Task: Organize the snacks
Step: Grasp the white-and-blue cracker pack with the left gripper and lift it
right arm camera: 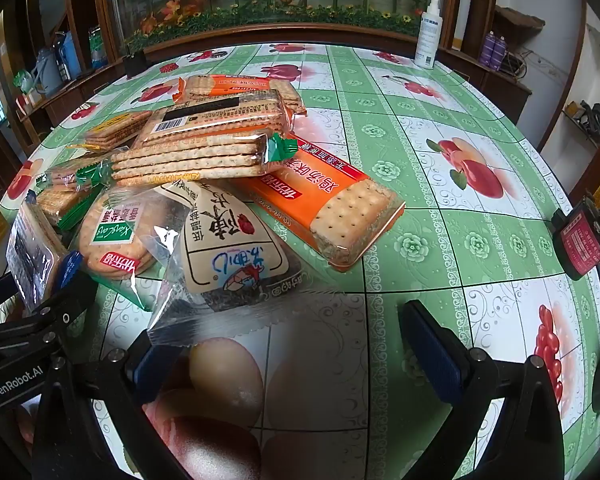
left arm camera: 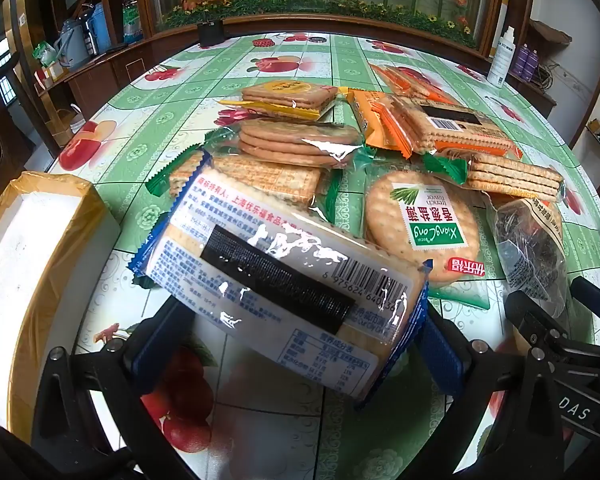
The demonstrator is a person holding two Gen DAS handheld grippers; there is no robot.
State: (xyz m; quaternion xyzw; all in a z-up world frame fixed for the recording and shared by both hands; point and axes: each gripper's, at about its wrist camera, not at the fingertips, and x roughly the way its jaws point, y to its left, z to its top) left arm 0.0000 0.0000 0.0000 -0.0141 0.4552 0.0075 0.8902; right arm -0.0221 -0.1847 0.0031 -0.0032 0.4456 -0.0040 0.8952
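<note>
Cracker pack [left arm camera: 284,276] hiding lower snacks

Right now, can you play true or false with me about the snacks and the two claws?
1. The blue cracker pack lies between the fingers of the left claw. True.
2. The right claw is squeezing the orange cracker pack. False: its fingers stand wide apart with only the tablecloth between them, and the orange pack lies farther off.
3. The round cracker pack has a green label. True.
4. A white bottle stands in the middle of the snack pile. False: it stands apart, at the far edge of the table.
5. The tablecloth is plain white. False: it has green squares and fruit pictures.
</note>
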